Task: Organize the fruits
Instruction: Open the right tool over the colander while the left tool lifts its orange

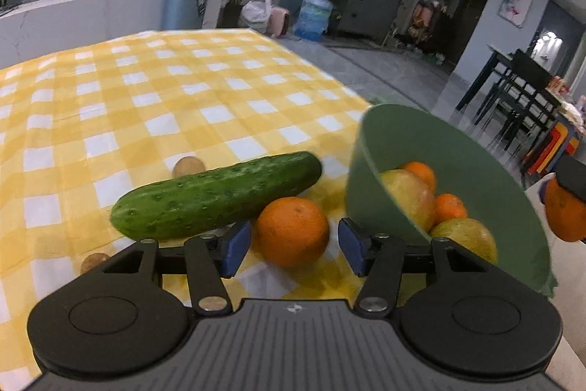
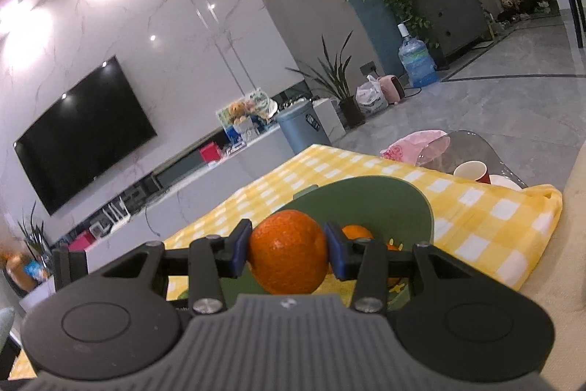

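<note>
Right claw (image 2: 288,251) grips a mandarin (image 2: 288,253); left claw (image 1: 291,244) spread around an untouched orange (image 1: 292,231).

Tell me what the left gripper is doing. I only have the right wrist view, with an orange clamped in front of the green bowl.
Observer: The left gripper is open, with its pads on either side of a loose orange on the checked cloth. They are not pressing on it.
Operator: Is anything else out on the cloth?
Observer: A cucumber lies just behind that orange. One small brown fruit is beyond the cucumber, and another is near its closer end.
Operator: What is in the bowl already?
Observer: The green bowl holds two yellow-green fruits and two small oranges.
</note>
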Action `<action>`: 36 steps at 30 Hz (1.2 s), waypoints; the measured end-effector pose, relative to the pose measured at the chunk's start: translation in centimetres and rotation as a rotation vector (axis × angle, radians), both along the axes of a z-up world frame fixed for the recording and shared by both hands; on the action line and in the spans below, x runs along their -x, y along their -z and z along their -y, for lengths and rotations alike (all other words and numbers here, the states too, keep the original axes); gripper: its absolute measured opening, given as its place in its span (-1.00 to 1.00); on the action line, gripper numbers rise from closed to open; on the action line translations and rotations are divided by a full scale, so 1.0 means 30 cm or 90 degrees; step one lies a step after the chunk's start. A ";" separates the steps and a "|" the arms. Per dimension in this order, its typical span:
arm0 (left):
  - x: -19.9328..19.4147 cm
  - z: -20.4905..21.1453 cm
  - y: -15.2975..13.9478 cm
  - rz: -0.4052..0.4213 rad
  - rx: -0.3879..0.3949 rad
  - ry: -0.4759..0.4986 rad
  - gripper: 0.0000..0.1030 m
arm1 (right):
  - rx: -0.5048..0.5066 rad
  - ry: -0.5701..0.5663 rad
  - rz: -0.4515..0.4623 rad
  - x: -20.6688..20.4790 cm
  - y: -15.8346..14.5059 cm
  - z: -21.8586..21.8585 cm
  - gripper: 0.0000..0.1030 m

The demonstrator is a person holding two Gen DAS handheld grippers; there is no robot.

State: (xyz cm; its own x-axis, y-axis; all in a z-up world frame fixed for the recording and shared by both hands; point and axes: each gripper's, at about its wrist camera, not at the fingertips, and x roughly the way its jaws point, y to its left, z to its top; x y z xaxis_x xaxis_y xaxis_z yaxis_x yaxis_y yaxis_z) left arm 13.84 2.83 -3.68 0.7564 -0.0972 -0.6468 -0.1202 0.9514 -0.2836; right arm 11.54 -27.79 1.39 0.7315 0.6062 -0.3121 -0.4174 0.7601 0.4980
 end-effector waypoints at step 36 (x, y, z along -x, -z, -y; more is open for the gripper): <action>0.068 -0.044 0.017 -0.026 0.106 0.004 0.02 | 0.048 -0.001 -0.012 -0.011 0.022 -0.020 -0.21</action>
